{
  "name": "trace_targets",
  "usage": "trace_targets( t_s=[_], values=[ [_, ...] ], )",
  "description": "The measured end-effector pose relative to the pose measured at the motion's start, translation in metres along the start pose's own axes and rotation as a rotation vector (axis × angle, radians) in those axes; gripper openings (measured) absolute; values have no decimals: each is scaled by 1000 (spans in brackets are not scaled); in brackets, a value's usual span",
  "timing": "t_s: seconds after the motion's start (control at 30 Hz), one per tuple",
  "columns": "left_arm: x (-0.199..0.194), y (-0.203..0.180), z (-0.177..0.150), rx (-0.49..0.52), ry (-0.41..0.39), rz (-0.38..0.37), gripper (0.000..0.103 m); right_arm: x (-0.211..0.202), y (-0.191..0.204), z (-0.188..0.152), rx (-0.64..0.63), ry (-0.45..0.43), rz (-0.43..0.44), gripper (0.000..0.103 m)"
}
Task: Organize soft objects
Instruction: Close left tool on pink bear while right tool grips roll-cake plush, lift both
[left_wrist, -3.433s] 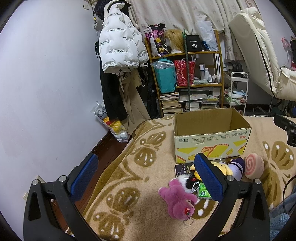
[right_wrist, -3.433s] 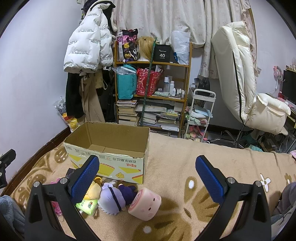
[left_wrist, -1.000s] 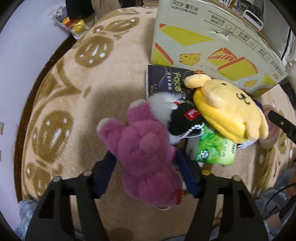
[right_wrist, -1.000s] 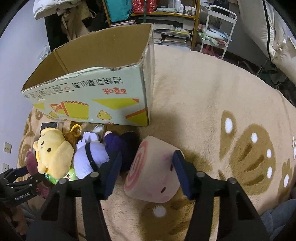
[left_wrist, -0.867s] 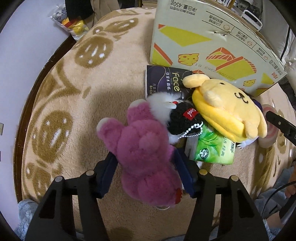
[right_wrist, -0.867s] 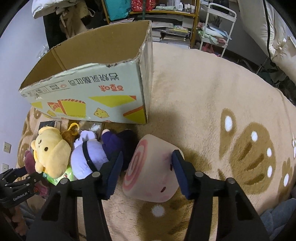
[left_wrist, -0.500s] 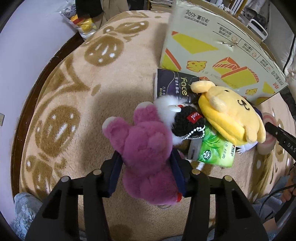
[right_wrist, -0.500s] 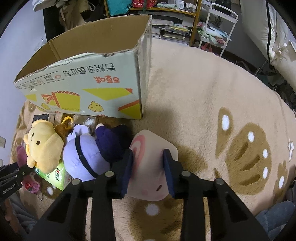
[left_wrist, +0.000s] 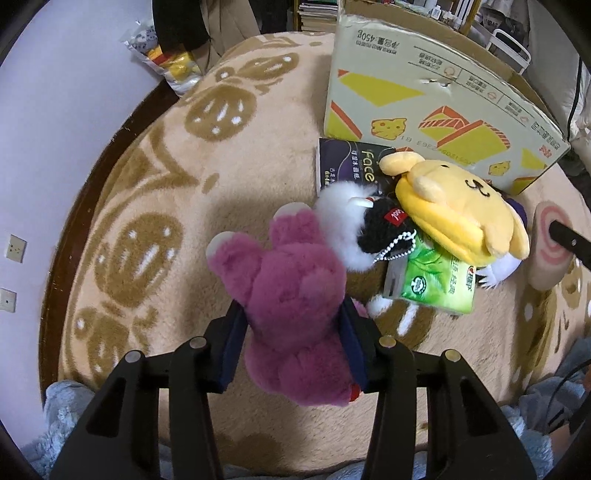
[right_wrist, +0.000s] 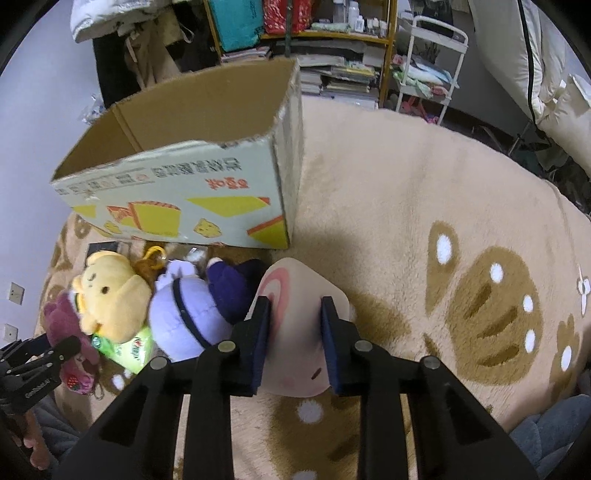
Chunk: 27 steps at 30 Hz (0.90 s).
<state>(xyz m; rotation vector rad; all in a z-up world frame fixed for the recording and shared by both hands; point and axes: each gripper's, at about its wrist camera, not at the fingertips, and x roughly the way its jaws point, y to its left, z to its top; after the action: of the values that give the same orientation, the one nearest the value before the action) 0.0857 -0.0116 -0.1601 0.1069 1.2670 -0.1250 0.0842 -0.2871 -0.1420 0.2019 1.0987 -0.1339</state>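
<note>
Gripping stock, nearest item first: your left gripper (left_wrist: 291, 332) had just been closing and its blue pads pressed both flanks of the magenta plush bear (left_wrist: 291, 299), which pointed head-away over the tan patterned blanket (left_wrist: 155, 206); your right gripper (right_wrist: 295, 336) had likewise just been closing and its pads squeezed the pink swirl-roll plush (right_wrist: 299, 321), which bulged around them; just beyond the bear lay a white-and-black fluffy keychain toy (left_wrist: 362, 229) with a bead chain, touching a green tissue pack (left_wrist: 432, 288); on that pack rested the yellow dog plush (left_wrist: 454, 206), with a lavender-and-purple plush (right_wrist: 195, 314) beside it, against the roll; under the dog's ear lay a dark tissue pack marked "Face" (left_wrist: 347, 162); farther on stood the open cardboard box (right_wrist: 177, 195), printed with yellow cheese pictures, its visible interior bare; farthest, a shelf of books and bags (right_wrist: 332, 55) and a white trolley (right_wrist: 432, 66) stood behind the blanket.
</note>
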Motion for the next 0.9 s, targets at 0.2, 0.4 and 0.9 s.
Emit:
trace_targets(
  t_s=[0.2,0.4,0.9],
  values=[
    [-24,-2,-3,7,-87,14,46,-22,2,-6,2,-76,24,28],
    [-62,-6,-12,17,-217,-10,46,-53,3,-13,-5,-193,34,28],
    [-157,-25,-18,130,-747,-5,46,-125,16,-10,-55,-535,39,28]
  ],
)
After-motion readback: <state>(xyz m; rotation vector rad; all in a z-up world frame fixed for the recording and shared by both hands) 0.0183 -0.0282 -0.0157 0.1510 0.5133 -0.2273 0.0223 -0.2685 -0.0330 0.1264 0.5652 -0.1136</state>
